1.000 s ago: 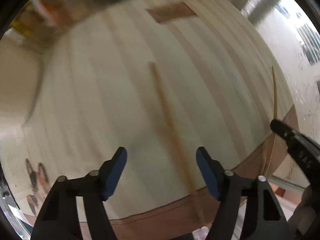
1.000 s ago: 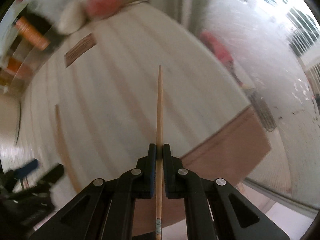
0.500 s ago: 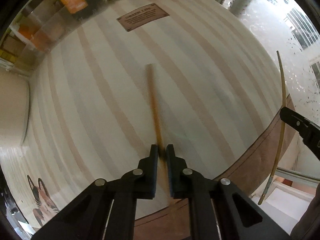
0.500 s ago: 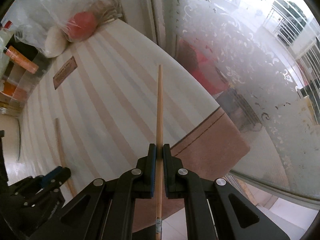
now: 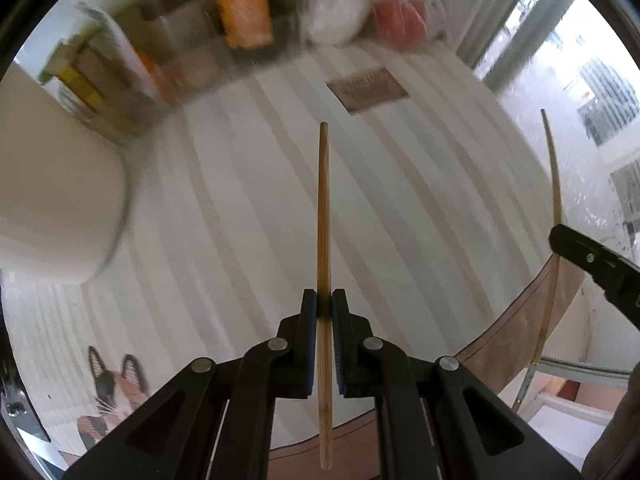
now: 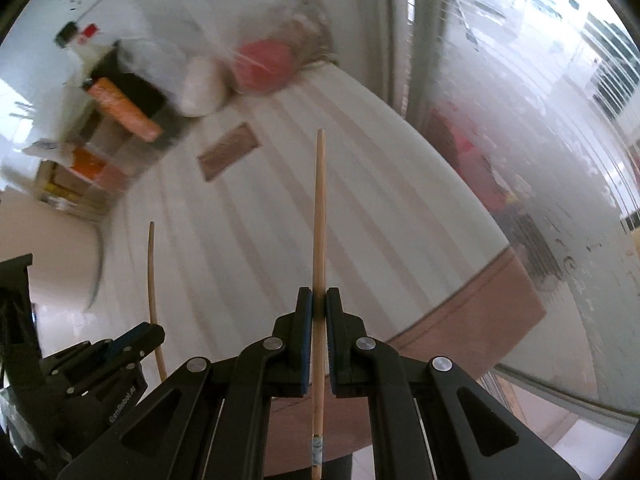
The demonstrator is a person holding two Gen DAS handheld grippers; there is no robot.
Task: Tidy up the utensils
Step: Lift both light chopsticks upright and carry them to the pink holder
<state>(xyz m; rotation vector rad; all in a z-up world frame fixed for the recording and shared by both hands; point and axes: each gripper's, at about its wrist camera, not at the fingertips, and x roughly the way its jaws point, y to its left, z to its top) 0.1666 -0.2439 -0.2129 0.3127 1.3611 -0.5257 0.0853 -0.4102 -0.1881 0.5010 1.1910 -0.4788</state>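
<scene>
Under me lies one round table, covered by a striped cloth (image 5: 248, 208) with a brown border and a single brown label patch (image 5: 367, 89) sewn near its far side. A cat picture (image 5: 114, 384) is printed on the cloth at the near left edge in my left view. At the left sits one large cream-coloured container (image 5: 56, 208), blurred, so I cannot say what it is. Along the far edge stands a rack of boxes and bottles (image 6: 100, 132), too smeared to count, and beside it one clear plastic bag (image 6: 240, 60) with a white lump and a red lump inside. Frosted glass (image 6: 540, 140) runs past the right of the table.

There are two chopsticks, one for each of my tongs. My left gripper (image 5: 324, 308) is clenched on the left chopstick (image 5: 323, 208): both blue pads press its sides, the thin end pointing away over the cloth, the thick end sticking back between the arms. It hangs clear above the table. My right gripper (image 6: 319, 306) is likewise clenched on the right chopstick (image 6: 319, 216), which carries a small printed band near its back end, and that one is also up off the cloth. Each view catches the other tong and its stick at the edge, well apart from its own.
</scene>
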